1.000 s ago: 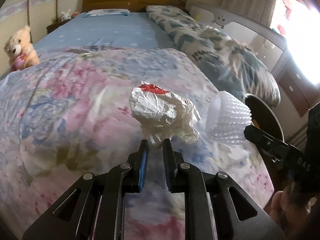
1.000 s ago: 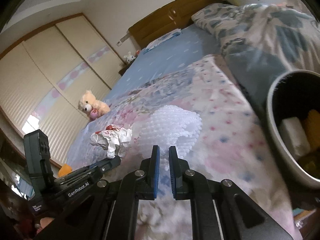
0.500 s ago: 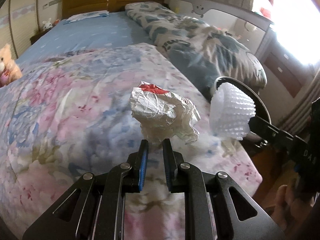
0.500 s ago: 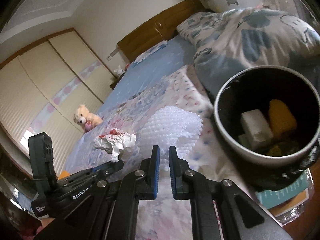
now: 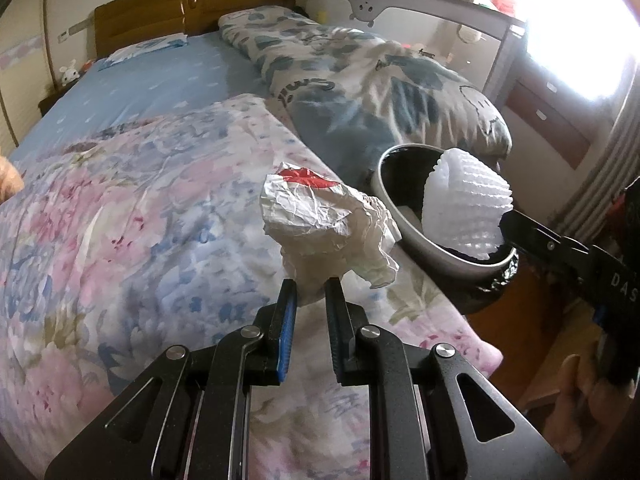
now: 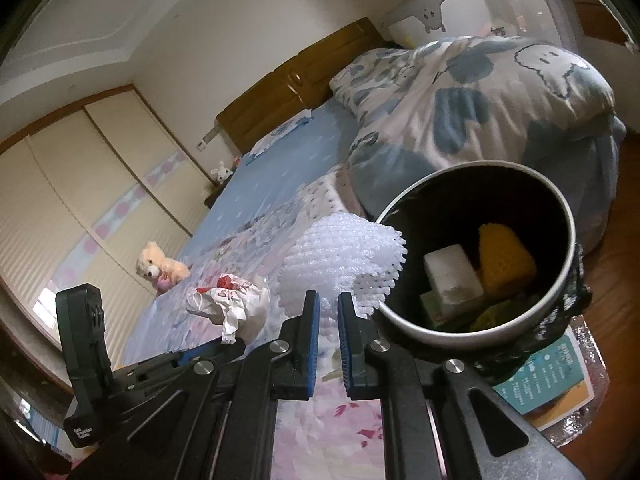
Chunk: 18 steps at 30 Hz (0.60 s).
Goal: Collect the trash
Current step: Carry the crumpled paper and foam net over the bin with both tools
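Foam net [image 6: 344, 256] at bin rim [image 6: 404, 326], clamped

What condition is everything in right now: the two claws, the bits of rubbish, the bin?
Left claw: shut on crumpled paper wrapper, held off the bed.
Right claw: shut on white foam net, beside the bin's rim.
Trash bin: open, lined with a black bag, partly filled.

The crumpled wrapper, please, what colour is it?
White wrapper with a red patch, clearest in the left wrist view.
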Each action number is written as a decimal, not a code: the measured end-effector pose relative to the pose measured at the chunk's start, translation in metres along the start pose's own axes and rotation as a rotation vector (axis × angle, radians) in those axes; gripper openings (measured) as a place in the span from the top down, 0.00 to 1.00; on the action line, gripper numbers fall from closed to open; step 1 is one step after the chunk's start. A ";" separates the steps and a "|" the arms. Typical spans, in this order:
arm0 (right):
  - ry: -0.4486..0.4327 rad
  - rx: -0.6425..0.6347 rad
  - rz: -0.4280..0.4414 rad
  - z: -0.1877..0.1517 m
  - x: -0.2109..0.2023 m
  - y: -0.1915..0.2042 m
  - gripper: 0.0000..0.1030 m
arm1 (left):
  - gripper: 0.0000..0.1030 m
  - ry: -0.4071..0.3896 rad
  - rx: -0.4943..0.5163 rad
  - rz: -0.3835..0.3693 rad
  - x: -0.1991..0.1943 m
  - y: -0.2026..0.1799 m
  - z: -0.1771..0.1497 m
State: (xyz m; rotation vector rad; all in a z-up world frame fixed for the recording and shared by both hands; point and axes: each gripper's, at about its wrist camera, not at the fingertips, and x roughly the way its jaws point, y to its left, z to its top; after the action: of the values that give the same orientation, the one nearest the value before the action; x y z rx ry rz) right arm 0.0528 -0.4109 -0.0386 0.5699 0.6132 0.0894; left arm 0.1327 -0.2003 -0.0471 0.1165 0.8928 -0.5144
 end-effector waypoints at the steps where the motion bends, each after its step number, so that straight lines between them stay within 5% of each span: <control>1: -0.003 0.002 -0.002 0.001 -0.001 -0.001 0.91 | 0.86 0.000 0.003 -0.001 0.001 -0.002 0.001; 18: -0.031 0.023 -0.027 0.004 -0.018 -0.018 0.91 | 0.86 -0.008 0.038 -0.024 0.004 -0.026 0.011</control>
State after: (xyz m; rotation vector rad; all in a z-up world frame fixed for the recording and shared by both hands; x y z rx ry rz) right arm 0.0390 -0.4326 -0.0359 0.5842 0.5922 0.0482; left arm 0.1308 -0.2280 -0.0404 0.1379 0.8774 -0.5544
